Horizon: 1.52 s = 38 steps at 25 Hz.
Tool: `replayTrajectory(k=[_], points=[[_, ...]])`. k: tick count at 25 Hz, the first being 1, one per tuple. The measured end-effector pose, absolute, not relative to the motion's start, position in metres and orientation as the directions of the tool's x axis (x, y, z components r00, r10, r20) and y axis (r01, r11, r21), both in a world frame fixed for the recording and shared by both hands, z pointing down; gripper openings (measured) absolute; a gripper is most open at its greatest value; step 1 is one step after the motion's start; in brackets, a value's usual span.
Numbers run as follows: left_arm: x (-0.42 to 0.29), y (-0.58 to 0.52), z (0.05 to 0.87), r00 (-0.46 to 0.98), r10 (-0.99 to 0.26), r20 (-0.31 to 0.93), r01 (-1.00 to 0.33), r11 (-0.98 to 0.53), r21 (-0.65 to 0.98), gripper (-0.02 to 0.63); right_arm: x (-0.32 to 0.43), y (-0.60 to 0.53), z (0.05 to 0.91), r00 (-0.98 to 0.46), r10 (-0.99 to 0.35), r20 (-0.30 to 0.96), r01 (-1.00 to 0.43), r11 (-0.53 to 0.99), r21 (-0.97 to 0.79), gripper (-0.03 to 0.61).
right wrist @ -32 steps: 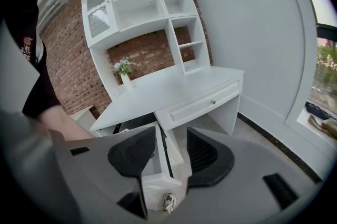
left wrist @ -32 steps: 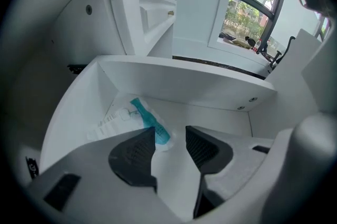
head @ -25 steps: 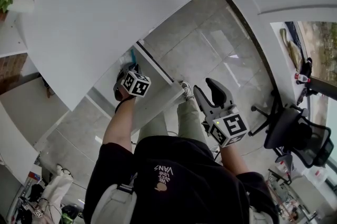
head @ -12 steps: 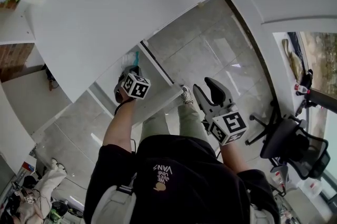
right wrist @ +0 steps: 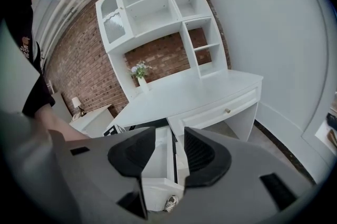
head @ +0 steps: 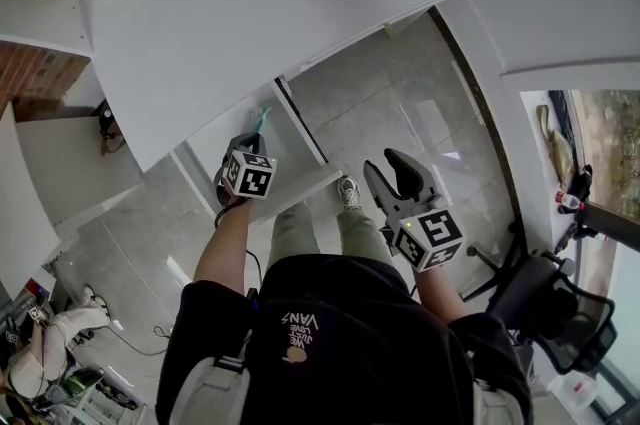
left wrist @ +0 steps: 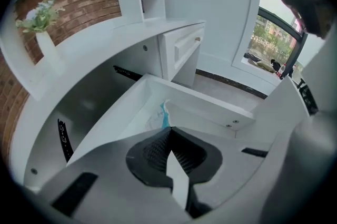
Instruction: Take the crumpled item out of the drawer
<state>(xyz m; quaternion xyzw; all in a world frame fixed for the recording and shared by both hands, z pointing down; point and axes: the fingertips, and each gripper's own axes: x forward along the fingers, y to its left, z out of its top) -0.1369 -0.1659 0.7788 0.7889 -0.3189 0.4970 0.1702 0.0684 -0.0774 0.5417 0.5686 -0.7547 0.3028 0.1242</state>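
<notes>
- My left arm [head: 222,248] is stretched forward and down, putting the left gripper [left wrist: 168,132] over the open drawer [left wrist: 210,112] under the white desk [head: 250,3].
- My right arm is bent, and the right gripper [right wrist: 169,134] is held up beside my legs, well apart from the drawer, pointing toward the desk.
- The left jaws are squeezed fully together. The teal edge of the crumpled item [left wrist: 161,115] runs straight into their tips, so as far as I can see the tips have it pinched.
- The right jaws stand apart with nothing between them.
- The crumpled item, pale with a teal edge, lies inside the drawer near its back wall, directly ahead of the left jaw tips.
</notes>
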Motion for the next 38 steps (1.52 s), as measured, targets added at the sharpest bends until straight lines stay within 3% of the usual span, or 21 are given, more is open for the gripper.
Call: replayTrajectory(k=[11, 27, 38], points=[[-0.143, -0.162, 0.680, 0.371, -0.512, 0.775, -0.807, -0.590, -0.003, 0.005, 0.076, -0.073, 0.516, -0.386, -0.790, 0.477, -0.913, 0.255, -0.317, 0.167], [-0.162, -0.122, 0.530, 0.349, -0.743, 0.571, -0.900, -0.435, -0.016, 0.005, 0.070, -0.084, 0.484, -0.505, -0.769, 0.392, -0.860, 0.404, -0.313, 0.167], [-0.195, -0.087, 0.443, 0.261, -0.873, 0.411, -0.955, -0.296, -0.024, 0.005, 0.040, -0.092, 0.451, -0.611, -0.734, 0.296, -0.787, 0.524, -0.325, 0.158]])
